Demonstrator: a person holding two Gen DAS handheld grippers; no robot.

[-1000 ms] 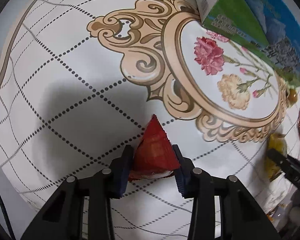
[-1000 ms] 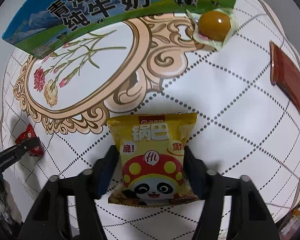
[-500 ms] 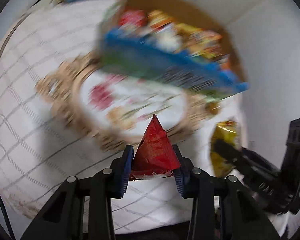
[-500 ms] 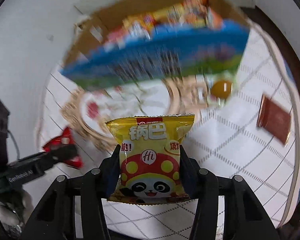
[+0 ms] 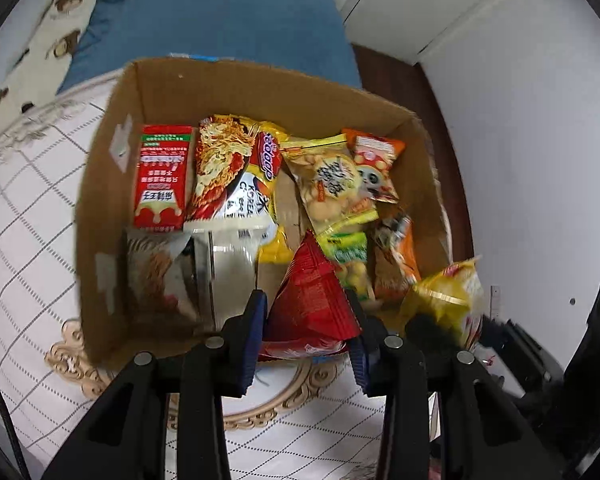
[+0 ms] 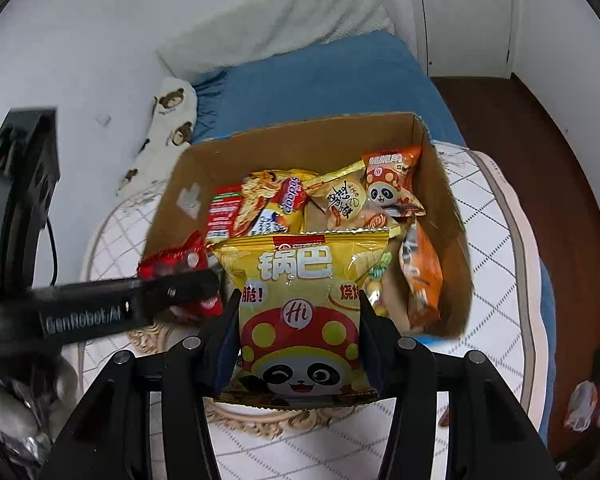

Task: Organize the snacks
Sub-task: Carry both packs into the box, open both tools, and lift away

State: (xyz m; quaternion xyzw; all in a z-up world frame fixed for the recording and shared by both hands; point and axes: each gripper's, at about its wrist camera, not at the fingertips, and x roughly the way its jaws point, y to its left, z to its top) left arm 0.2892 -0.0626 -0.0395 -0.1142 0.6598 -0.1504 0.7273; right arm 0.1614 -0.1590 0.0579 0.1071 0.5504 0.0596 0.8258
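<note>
- Firstly, our left gripper has its jaws closed on one red triangular snack packet, held over the near edge of the cardboard box.
- Our right gripper has its jaws clamped on one yellow panda crisps bag, also at the box's near edge, just beside the red packet.
- Inside the one box we count about seven packs: one red sachet, two noodle packs, one yellow biscuit bag, one orange panda bag, one orange pack on the right, one green-and-yellow pack.
- Beneath sits one round patterned table; beyond it, one blue bed.
</note>
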